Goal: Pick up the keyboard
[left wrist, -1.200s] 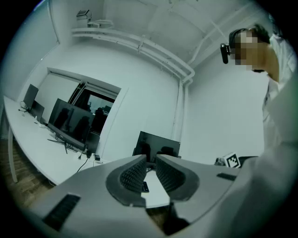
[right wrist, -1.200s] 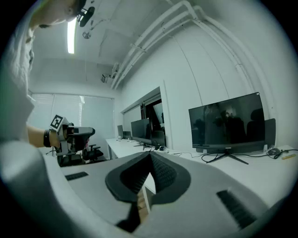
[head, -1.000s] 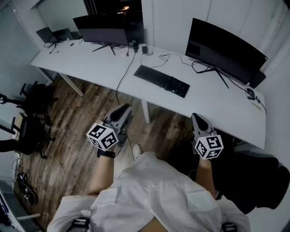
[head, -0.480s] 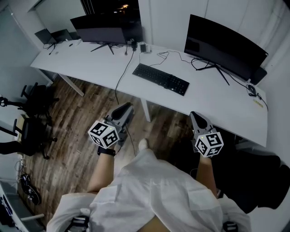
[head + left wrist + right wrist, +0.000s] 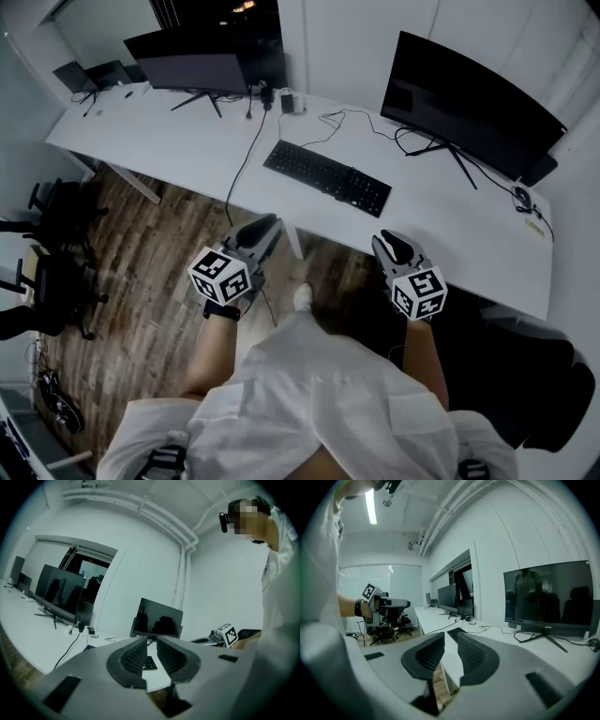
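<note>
- Both grippers close in on the desk [image 5: 187, 141] in the head view; keyboard [image 5: 326, 178] lies ahead between them, slanting, its right end nearer the right gripper [image 5: 387, 246].
- Left gripper [image 5: 265, 228] view: jaws closed, empty.
- Right gripper view: jaws just cracking open, nothing between.

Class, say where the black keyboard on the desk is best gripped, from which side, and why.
Probably by its two short ends at once, coming from the near desk edge: the keyboard lies flat, long and thin, with both ends clear.
</note>
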`<state>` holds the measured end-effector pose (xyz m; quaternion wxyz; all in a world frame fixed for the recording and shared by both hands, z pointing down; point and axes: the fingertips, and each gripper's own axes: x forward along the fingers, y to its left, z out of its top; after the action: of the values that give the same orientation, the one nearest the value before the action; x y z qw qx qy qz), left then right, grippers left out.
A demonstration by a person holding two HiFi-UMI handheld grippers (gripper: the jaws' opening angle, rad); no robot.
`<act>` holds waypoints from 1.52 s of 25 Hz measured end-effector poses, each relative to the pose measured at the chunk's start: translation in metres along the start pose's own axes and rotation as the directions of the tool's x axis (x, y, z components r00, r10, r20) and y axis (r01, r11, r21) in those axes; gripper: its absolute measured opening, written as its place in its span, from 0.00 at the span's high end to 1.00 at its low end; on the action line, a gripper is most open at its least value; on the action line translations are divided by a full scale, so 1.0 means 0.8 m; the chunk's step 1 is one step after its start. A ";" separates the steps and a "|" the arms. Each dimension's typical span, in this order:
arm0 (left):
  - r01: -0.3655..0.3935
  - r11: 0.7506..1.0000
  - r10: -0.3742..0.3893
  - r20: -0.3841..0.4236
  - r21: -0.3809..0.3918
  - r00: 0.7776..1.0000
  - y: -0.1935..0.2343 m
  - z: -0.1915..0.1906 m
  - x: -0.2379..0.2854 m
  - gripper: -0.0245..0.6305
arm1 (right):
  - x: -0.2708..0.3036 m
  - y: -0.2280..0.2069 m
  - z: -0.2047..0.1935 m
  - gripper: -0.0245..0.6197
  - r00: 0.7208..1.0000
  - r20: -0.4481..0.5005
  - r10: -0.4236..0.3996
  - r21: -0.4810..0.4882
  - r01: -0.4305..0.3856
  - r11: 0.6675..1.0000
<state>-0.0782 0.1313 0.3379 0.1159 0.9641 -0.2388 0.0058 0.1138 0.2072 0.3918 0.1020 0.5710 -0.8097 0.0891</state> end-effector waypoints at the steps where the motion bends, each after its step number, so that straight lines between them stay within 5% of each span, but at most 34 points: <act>1: 0.006 1.000 -0.006 -0.008 -0.003 1.000 0.011 0.000 0.014 0.87 | 0.014 -0.008 0.002 0.82 1.000 -0.011 0.002 0.001 -0.002 1.000; 11: 0.078 0.997 -0.078 -0.097 -0.009 0.992 0.120 -0.010 0.125 0.87 | 0.161 -0.072 0.002 0.75 0.989 -0.151 -0.006 -0.031 0.001 1.000; 16: 0.119 0.993 -0.120 -0.138 -0.019 0.983 0.153 -0.026 0.158 0.87 | 0.218 -0.092 -0.028 0.73 0.965 -0.261 -0.021 -0.004 0.021 1.000; 22: 0.136 0.990 -0.141 -0.191 -0.037 0.971 0.180 -0.049 0.181 0.87 | 0.268 -0.085 -0.056 0.71 0.924 -0.381 0.026 -0.103 -0.070 0.992; 24: 0.129 0.991 -0.136 -0.206 -0.048 0.969 0.185 -0.058 0.185 0.87 | 0.283 -0.081 -0.069 0.70 0.902 -0.429 0.047 -0.141 -0.119 0.983; 32: 0.069 0.991 -0.099 -0.297 -0.112 0.950 0.198 -0.101 0.206 0.87 | 0.351 -0.085 -0.118 0.35 0.773 -0.616 0.150 -0.179 -0.322 0.930; 38: 0.004 0.988 -0.059 -0.350 -0.157 0.935 0.200 -0.129 0.223 0.87 | 0.394 -0.099 -0.154 0.07 0.648 -0.743 0.169 -0.151 -0.408 0.900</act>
<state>0.0103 -0.0643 0.4854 0.2310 0.9392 -0.1984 0.1585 0.0935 -0.0729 0.5964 0.4785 0.3300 -0.7907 0.1924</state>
